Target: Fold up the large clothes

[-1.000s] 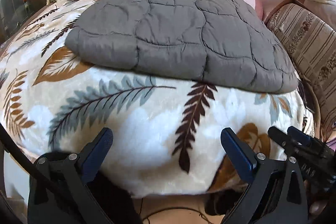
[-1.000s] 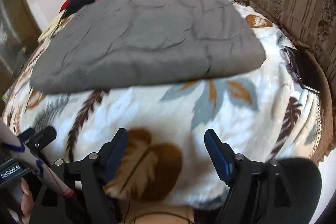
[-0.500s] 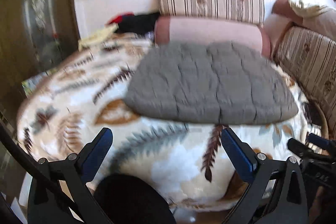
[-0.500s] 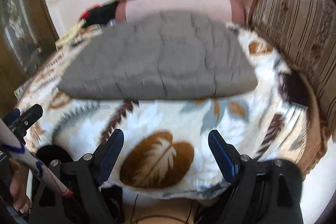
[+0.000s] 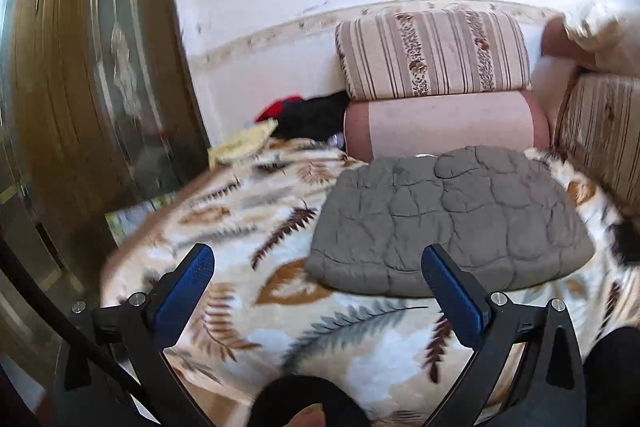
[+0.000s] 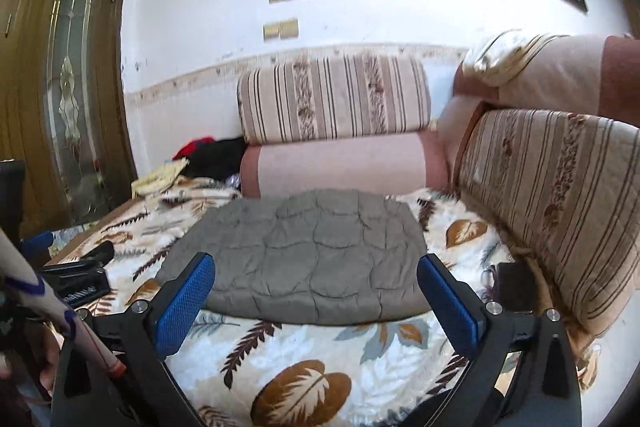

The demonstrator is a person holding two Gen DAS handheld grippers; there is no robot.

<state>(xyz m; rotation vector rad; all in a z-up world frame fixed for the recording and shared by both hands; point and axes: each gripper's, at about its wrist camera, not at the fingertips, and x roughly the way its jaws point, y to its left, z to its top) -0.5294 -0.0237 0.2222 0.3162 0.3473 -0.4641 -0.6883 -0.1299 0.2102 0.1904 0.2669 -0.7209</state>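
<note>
A grey quilted garment lies folded into a flat pad on the leaf-patterned blanket. My left gripper hangs open above the blanket's near edge, well short of the garment, nothing between its blue pads. My right gripper is also raised over the near edge; its jaws are opening and stand wide with nothing between them. The left gripper's black body shows at the left of the right wrist view.
Striped cushions and a pink bolster line the back and right. Red, black and yellow clothes are piled at the back left. A wooden glass-door cabinet stands left. A dark object lies by the right cushion.
Both grippers rose and tilted upward, pulling back from the garment, so wall and cushions came into view. The right jaws widened.
</note>
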